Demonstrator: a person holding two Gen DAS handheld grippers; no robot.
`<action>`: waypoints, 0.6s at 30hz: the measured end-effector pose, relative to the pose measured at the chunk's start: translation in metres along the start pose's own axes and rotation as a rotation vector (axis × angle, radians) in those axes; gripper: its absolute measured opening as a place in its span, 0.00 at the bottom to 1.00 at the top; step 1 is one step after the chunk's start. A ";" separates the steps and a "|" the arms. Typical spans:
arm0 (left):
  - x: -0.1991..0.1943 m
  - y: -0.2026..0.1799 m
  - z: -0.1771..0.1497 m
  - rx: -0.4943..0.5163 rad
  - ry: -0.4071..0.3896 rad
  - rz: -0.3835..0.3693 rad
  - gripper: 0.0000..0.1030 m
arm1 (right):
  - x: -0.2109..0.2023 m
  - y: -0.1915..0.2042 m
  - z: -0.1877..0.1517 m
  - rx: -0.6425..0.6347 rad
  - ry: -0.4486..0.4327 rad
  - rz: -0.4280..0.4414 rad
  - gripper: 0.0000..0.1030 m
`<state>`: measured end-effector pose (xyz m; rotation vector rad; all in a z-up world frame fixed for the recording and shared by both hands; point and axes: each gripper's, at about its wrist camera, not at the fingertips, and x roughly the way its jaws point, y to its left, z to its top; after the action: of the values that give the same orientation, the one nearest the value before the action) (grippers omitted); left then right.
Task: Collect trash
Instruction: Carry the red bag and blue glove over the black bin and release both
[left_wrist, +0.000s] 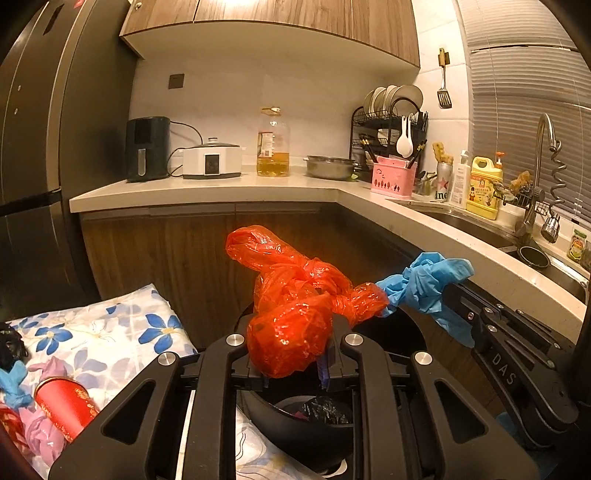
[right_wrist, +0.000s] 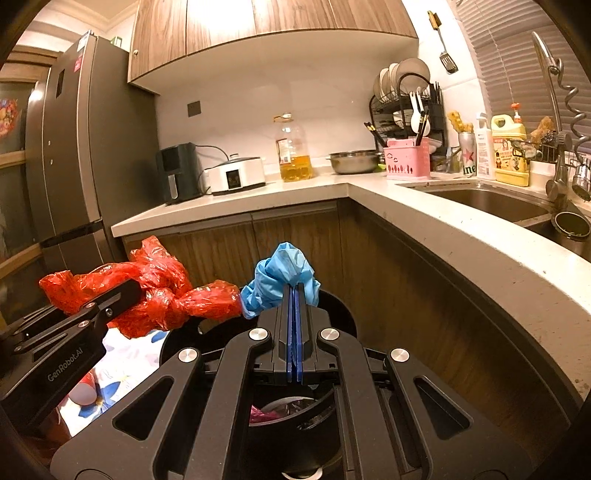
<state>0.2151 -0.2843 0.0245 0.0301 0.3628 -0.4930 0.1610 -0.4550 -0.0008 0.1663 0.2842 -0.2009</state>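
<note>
A knotted red plastic bag (left_wrist: 291, 314) is pinched between the fingers of the left gripper (left_wrist: 291, 363), and a crumpled blue glove (right_wrist: 284, 280) is clamped between the pressed-together blue pads of the right gripper (right_wrist: 294, 295). Both pieces of trash are held above the black trash bin (right_wrist: 332, 310), and the glove is seen touching the end of the red bag.

In the left wrist view alone, a floral cloth (left_wrist: 110, 332) is shown at the lower left with more trash on it: a red paper cup (left_wrist: 66, 406) lying on its side, pink crumpled plastic (left_wrist: 44, 435), another blue scrap (left_wrist: 11, 384) and a black crumpled piece (left_wrist: 9, 345). Black crumpled plastic (left_wrist: 325, 411) is seen inside the bin from this side. In the right wrist view alone, something pink (right_wrist: 264, 413) is made out inside the bin below the fingers, and the sink basin (right_wrist: 491, 203) is seen more fully.

On the counter (left_wrist: 221, 188), an oil bottle (left_wrist: 273, 144) about 1 quarter full of yellow oil is seen, beside a steel bowl (left_wrist: 330, 167). A pink caddy (left_wrist: 393, 179) is seen with utensils in it, and plates are stood in the dish rack (left_wrist: 391, 122).
</note>
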 end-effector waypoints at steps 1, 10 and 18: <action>0.002 0.000 -0.001 -0.002 0.004 -0.002 0.19 | 0.001 0.000 0.000 -0.001 0.002 -0.001 0.01; 0.011 0.000 -0.004 -0.001 0.021 -0.004 0.20 | 0.011 0.002 -0.001 -0.007 0.019 0.003 0.01; 0.021 0.001 -0.005 -0.005 0.040 -0.013 0.21 | 0.020 0.001 -0.001 -0.011 0.039 0.007 0.02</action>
<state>0.2306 -0.2923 0.0123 0.0329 0.4037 -0.5052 0.1798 -0.4569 -0.0075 0.1608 0.3237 -0.1895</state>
